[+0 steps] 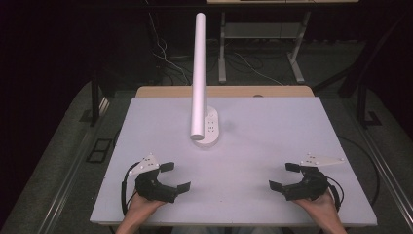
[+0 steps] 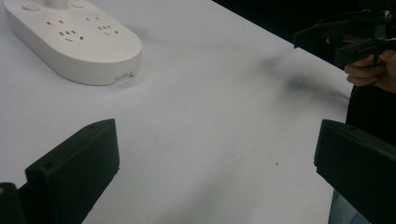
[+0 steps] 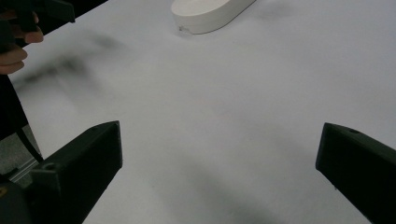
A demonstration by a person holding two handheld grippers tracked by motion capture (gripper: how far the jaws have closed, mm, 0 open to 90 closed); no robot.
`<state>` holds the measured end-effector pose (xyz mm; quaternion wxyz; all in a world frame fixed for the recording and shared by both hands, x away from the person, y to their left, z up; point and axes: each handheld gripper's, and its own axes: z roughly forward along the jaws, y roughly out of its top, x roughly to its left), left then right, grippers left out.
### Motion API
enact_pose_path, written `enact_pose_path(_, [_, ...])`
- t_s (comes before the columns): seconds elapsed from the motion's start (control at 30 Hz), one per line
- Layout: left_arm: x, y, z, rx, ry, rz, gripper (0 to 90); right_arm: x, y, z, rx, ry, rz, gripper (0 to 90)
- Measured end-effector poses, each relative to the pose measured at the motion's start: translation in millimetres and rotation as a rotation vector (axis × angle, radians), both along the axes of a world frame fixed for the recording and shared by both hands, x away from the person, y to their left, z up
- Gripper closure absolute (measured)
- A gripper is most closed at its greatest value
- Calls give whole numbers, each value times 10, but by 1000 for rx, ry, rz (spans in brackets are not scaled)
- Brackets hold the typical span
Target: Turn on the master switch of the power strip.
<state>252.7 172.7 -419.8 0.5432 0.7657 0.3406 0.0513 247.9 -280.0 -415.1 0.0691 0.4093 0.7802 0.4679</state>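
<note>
Waiting low at the near edge of the table (image 1: 341, 146), both grippers wide apart and holding nothing.

Lying ahead and between them: white lamp base (image 1: 207, 130), long axis running away from the person, tall post (image 1: 199, 73) rising from it. Slightly nearer the left gripper (image 1: 174, 176) than the right gripper (image 1: 282, 176); both pointing inward toward the centre, hands level.

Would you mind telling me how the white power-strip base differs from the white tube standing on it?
The power-strip base is a low, flat oval lying on the table; the tube is long, thin and round, rising from the base and leaning toward the camera. The base carries socket holes on its top; the tube's surface is plain. Both are white and joined as one unit, well apart from both hand-held grippers.
</note>
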Motion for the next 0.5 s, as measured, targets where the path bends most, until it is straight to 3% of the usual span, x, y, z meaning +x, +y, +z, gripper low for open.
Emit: enact_pose_path(0.5, [0,-7,-2,19,7,-2,0,-23,41,-12,-6,15,21,1])
